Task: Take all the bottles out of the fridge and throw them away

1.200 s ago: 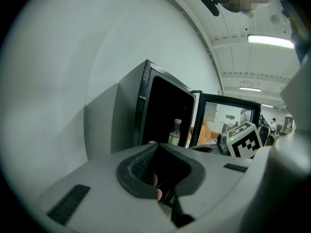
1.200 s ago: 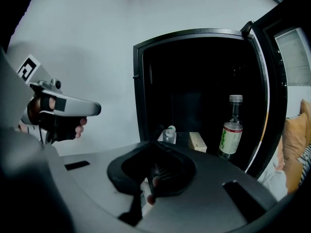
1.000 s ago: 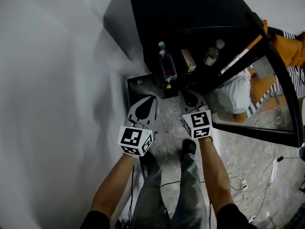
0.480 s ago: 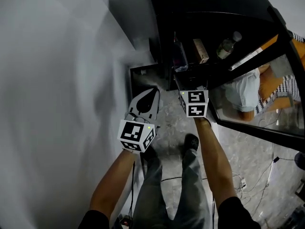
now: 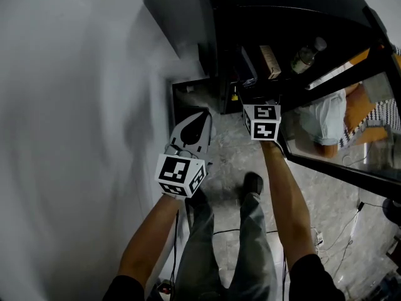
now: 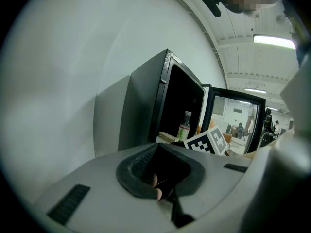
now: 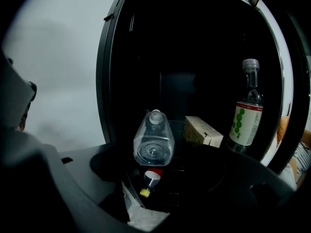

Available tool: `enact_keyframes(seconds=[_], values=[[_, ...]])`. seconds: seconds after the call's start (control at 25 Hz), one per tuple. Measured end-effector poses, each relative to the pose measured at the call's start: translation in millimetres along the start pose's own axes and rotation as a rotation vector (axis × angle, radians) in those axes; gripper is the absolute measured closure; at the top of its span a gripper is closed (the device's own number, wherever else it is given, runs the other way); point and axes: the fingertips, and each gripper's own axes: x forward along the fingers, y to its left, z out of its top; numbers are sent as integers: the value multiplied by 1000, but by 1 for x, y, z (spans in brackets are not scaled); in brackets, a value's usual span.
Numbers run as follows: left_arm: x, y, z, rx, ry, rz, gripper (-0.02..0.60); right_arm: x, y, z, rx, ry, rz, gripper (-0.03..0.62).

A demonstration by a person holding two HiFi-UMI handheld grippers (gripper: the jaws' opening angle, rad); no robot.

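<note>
Right gripper view, dim fridge (image 7: pixel 104 81), right tool (image 7: pixel 170 174) just opened, bottle (image 7: pixel 153 141) between jaws, left tool (image 6: pixel 163 188) closed.

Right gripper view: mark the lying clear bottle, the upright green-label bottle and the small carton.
lying clear bottle (image 7: pixel 153 147), right gripper view, on its round base.
upright green-label bottle (image 7: pixel 246 122), right gripper view, on its label.
small carton (image 7: pixel 201 130), right gripper view, at its middle.
</note>
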Motion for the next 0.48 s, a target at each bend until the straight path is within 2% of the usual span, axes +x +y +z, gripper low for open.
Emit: enact_keyframes(seconds=[0.08, 0.24, 0.48], values=[[1, 1, 0, -5, -1, 3, 580, 2, -1, -2, -2, 8, 15, 287], [3, -1, -2, -12, 1, 7, 580, 10, 3, -2, 8, 14, 48, 238], [3, -2, -7, -17, 8, 16, 580, 26, 1, -3, 28, 29, 45, 238]])
